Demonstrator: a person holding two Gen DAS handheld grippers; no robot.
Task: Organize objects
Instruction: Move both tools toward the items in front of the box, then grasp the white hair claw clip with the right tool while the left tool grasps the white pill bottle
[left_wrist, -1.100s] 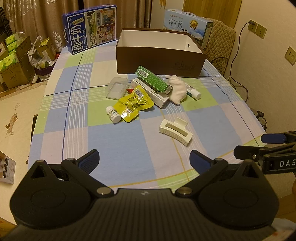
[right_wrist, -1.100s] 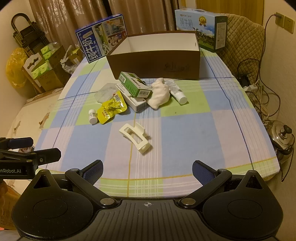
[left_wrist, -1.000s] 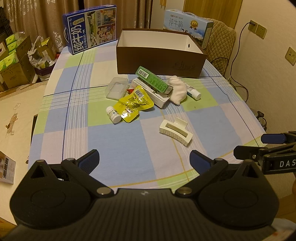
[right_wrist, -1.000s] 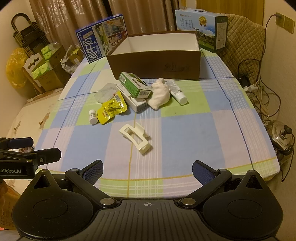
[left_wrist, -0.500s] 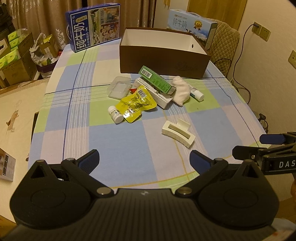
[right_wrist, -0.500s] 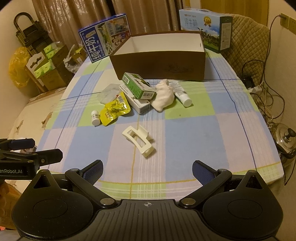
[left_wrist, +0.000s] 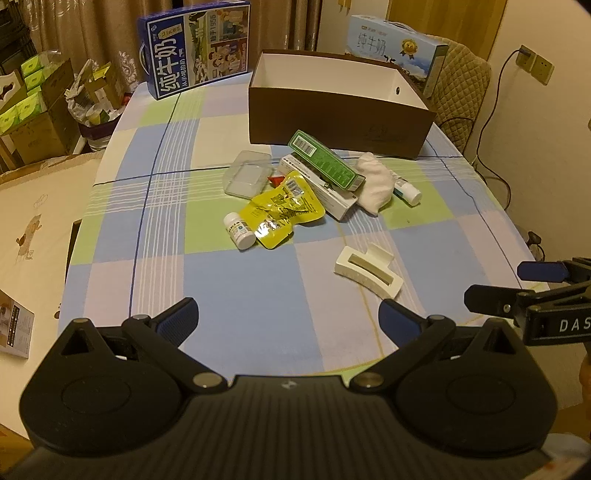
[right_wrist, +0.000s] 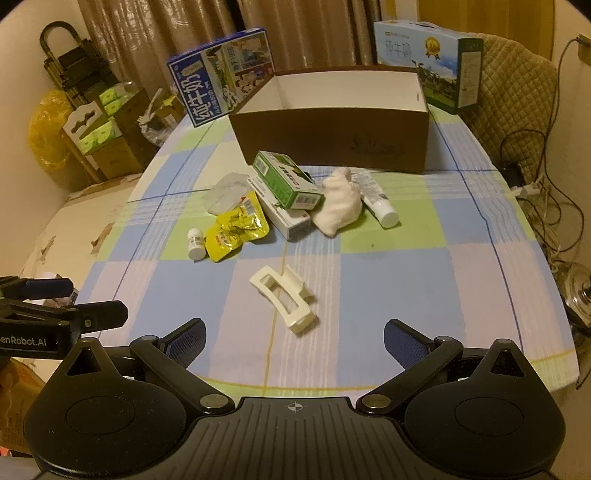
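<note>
Right tool (left_wrist: 524, 286) cut by frame's right edge; white carton (left_wrist: 325, 192) mostly hidden beneath green carton (left_wrist: 325, 158).

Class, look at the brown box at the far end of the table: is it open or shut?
Open. The brown box has no lid on top, and its white inner walls show. Its floor is hidden, so contents cannot be told.

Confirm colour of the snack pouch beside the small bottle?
Yellow snack pouch, shiny foil with dark print; clearest in left wrist view.
</note>
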